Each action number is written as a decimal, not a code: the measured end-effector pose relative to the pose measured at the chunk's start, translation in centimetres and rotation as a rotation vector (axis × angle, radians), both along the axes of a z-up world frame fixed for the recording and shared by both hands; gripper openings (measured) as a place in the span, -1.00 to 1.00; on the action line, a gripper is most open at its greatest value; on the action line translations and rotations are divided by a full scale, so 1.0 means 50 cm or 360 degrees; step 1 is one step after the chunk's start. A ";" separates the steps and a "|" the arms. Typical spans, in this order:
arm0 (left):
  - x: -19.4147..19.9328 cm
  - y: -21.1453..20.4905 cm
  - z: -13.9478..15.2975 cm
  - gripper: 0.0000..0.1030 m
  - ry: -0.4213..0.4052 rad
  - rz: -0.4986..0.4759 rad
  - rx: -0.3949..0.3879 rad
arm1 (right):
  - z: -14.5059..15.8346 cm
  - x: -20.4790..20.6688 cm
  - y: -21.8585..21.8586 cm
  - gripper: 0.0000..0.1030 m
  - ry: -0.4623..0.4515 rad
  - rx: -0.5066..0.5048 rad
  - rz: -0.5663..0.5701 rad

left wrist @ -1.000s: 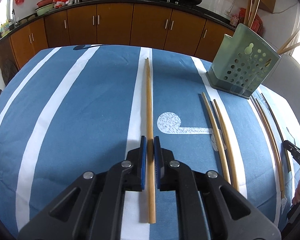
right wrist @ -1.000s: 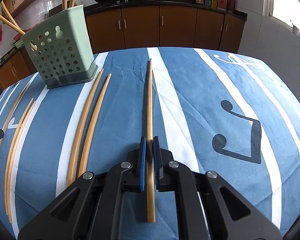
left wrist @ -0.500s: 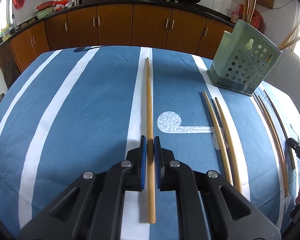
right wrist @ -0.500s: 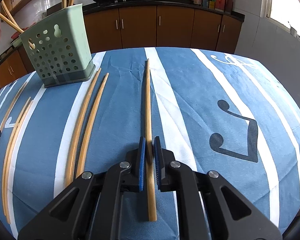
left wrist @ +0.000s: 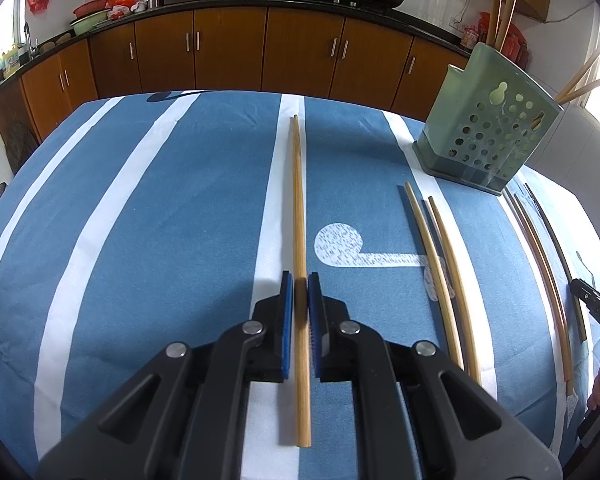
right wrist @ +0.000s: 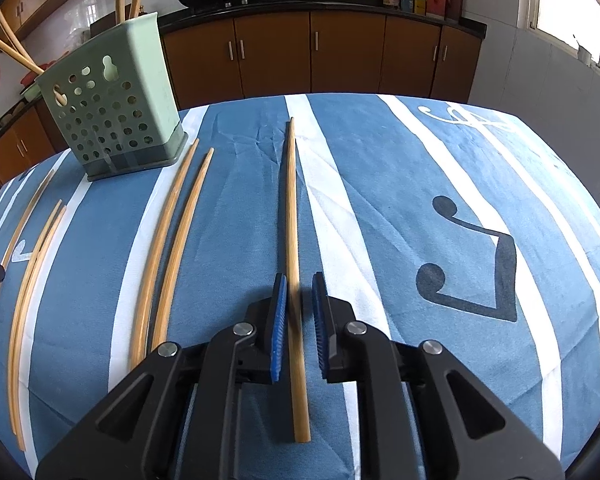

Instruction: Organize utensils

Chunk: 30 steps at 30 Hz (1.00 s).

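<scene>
Each gripper has a long wooden chopstick between its blue pads, pointing away along the blue striped tablecloth. My left gripper [left wrist: 299, 280] is shut on its chopstick [left wrist: 298, 200]. My right gripper [right wrist: 299, 280] has its pads slightly apart around its chopstick [right wrist: 291, 200], which leans toward the left pad. A green perforated utensil holder [left wrist: 486, 136] stands at the far right in the left wrist view and at the far left in the right wrist view [right wrist: 112, 116], with several chopsticks standing in it.
Loose chopsticks lie on the cloth: a pair [left wrist: 440, 272] and more [left wrist: 540, 264] right of my left gripper, a pair [right wrist: 172, 240] and more [right wrist: 32, 256] left of my right gripper. Brown kitchen cabinets [left wrist: 260, 48] run behind the table.
My right gripper's pads have opened a little off the chopstick. Both views have shifted slightly, and the holder looks closer in each. My left gripper stays shut.
</scene>
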<state>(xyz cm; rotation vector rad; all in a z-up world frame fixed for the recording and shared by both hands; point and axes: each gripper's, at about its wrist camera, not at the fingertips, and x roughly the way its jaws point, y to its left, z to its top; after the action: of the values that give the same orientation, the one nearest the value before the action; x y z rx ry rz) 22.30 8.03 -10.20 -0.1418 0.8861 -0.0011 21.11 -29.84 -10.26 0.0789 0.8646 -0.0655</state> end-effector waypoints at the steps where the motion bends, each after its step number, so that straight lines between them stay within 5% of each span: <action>1: 0.000 0.000 0.000 -0.80 0.0000 0.0000 0.0000 | 0.000 0.000 -0.001 -0.70 0.0000 0.0004 0.0000; 8: 0.000 -0.001 0.000 -0.79 0.0000 -0.0002 0.0003 | 0.001 0.000 0.001 -0.70 0.0000 0.0005 -0.0002; 17: -0.043 -0.026 0.000 -0.47 0.0004 -0.0071 0.0075 | 0.001 -0.040 0.006 -0.70 0.0004 0.0013 0.0032; 19: -0.052 -0.027 0.000 -0.50 0.0006 -0.0067 0.0080 | 0.002 -0.044 0.009 -0.72 0.0005 0.0006 0.0041; 22: -0.058 -0.025 -0.001 -0.84 0.0014 -0.0032 0.0118 | 0.003 -0.044 0.012 -0.86 0.0003 -0.0005 0.0059; 30: -0.079 -0.013 0.023 -0.85 0.0001 -0.0034 0.0093 | 0.067 -0.081 0.005 -0.86 -0.0196 -0.0012 0.0064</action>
<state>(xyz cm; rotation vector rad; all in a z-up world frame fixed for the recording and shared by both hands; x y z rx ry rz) 18.36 7.40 -9.05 -0.0779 0.8871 0.0052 17.07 -29.60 -6.89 0.0576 0.7427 -0.0259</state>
